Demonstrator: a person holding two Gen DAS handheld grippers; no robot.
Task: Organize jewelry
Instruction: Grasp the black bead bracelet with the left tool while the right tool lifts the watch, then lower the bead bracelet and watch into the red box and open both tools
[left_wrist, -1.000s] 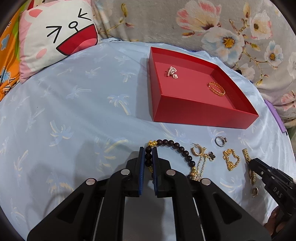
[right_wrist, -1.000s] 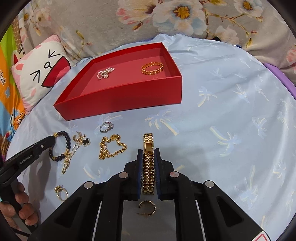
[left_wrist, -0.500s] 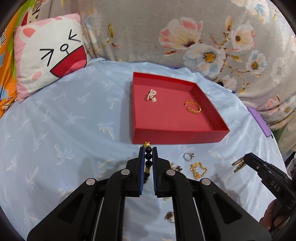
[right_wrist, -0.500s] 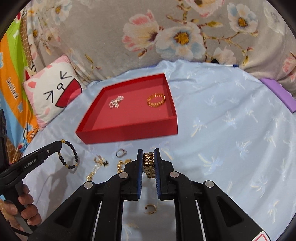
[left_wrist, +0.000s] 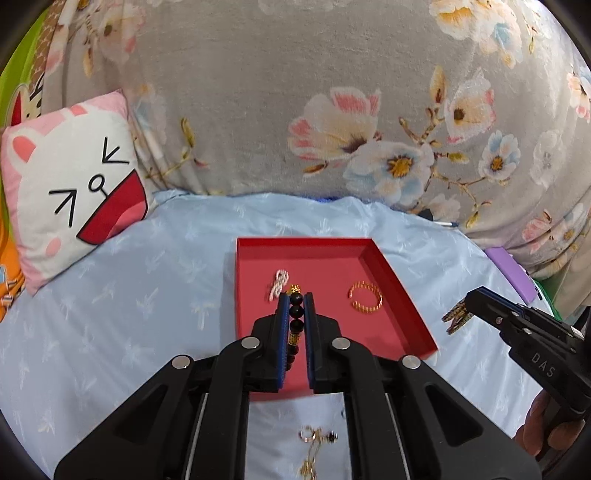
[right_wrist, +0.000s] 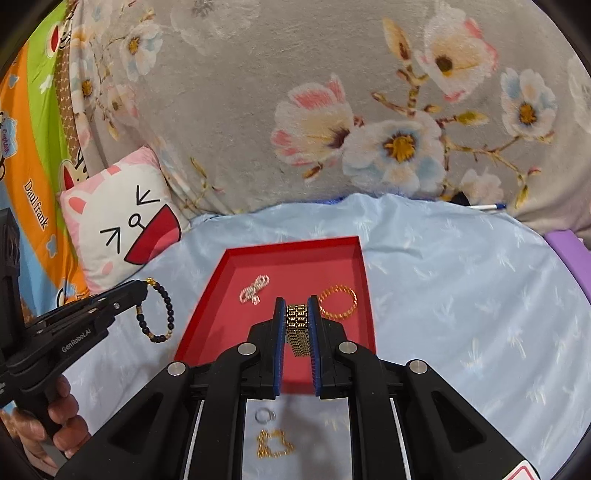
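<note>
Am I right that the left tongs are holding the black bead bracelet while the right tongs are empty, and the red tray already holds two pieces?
Not quite: the right tongs are shut on the gold link bracelet, as the right wrist view shows. The left tongs do hold the black bead bracelet, and the red tray holds two pieces.

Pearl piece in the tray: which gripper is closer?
Left, probably. The left gripper hangs off the left edge of the red tray, nearer the pearl piece; the right gripper hangs off its right edge.
</note>
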